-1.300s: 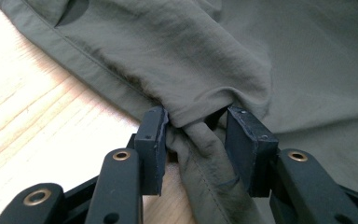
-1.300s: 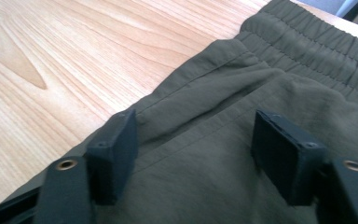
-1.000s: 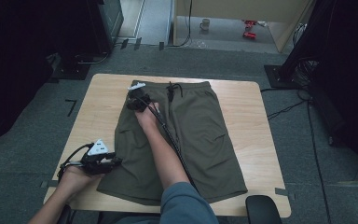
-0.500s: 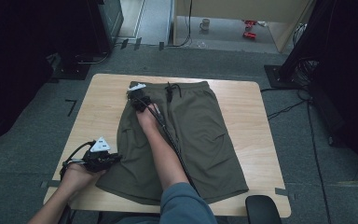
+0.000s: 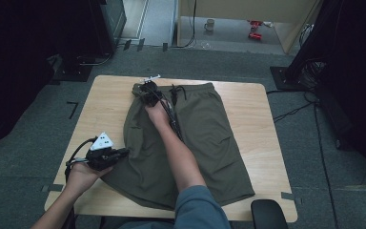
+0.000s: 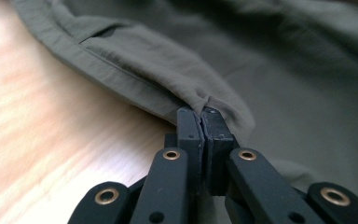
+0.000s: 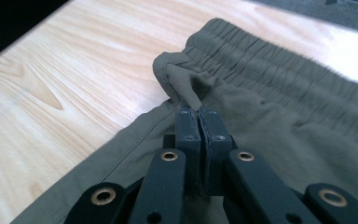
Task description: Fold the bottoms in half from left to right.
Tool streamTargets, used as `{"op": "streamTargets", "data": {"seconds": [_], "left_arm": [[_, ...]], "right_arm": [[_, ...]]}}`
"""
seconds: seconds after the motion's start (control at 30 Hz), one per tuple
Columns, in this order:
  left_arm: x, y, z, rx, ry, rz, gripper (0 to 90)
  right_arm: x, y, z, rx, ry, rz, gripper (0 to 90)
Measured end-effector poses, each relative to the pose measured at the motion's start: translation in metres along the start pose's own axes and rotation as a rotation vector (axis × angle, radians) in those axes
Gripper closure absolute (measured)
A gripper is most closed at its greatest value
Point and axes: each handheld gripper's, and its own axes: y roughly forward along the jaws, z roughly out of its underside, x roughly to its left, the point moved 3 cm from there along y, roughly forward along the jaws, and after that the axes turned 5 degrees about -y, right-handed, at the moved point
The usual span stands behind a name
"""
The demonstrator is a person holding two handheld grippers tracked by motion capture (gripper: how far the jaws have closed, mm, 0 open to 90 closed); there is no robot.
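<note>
Olive shorts (image 5: 190, 138) lie flat mid-frame on the desk (image 5: 267, 124). The left hand-held gripper (image 5: 119, 155) is clamped on their left hem. The right hand-held gripper (image 5: 145, 90) pinches the waistband corner, upper centre.

Shorts (image 5: 190, 138) were olive green all over, plain, no print; waistband ribbed w/ fine gathered lines, same green, drawstring darker. Desk (image 5: 109, 102) was pale wood, light tan w/ orange-brown grain streaks. Left tool (image 5: 116, 155) was black, w/ a white-grey three-cornered plate on top; up close its jaws were matt black w/ brass-coloured rivets. Right tool (image 5: 147, 90) was black too, same brass rivets, black cable. Sleeve (image 5: 200, 210) was blue-grey. Floor (image 5: 43, 124) was dark grey carpet w/ bits of black tape. Far back, a white mug (image 5: 210, 24) & sth red (image 5: 255, 29) sat on lighter floor.
</note>
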Motion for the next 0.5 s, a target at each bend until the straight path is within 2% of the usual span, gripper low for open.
{"op": "streamTargets", "data": {"seconds": [0.07,0.1,0.17,0.2,0.23,0.3,0.33,0.43,0.5], "left_arm": [[-0.013,-0.003,-0.013,-0.026,0.032,0.019,88.7],[-0.013,-0.003,-0.013,-0.026,0.032,0.019,88.6],[-0.023,-0.004,-0.023,-0.038,0.046,0.033,88.5],[-0.032,-0.004,-0.032,-0.053,0.069,0.048,88.5],[-0.032,-0.004,-0.032,-0.053,0.069,0.048,88.5],[-0.045,0.0,-0.043,-0.059,0.102,0.069,88.4],[-0.045,0.0,-0.043,-0.059,0.102,0.069,88.4],[-0.057,0.007,-0.052,-0.067,0.118,0.092,88.4],[-0.065,0.012,-0.057,-0.066,0.134,0.106,88.3]], "right_arm": [[-0.003,-0.014,-0.005,-0.011,-0.006,-0.006,87.4],[-0.003,-0.014,-0.005,-0.011,-0.006,-0.006,87.4],[-0.006,-0.028,-0.01,-0.029,-0.002,-0.02,87.4],[-0.008,-0.034,-0.011,-0.037,0.001,-0.028,87.3],[-0.008,-0.034,-0.011,-0.037,0.001,-0.028,87.3],[-0.014,-0.049,-0.014,-0.053,0.001,-0.031,87.3],[-0.017,-0.053,-0.014,-0.055,-0.003,-0.032,87.3],[-0.022,-0.063,-0.015,-0.058,-0.005,-0.027,87.3],[-0.034,-0.079,-0.014,-0.071,0.0,-0.021,87.0]]}}
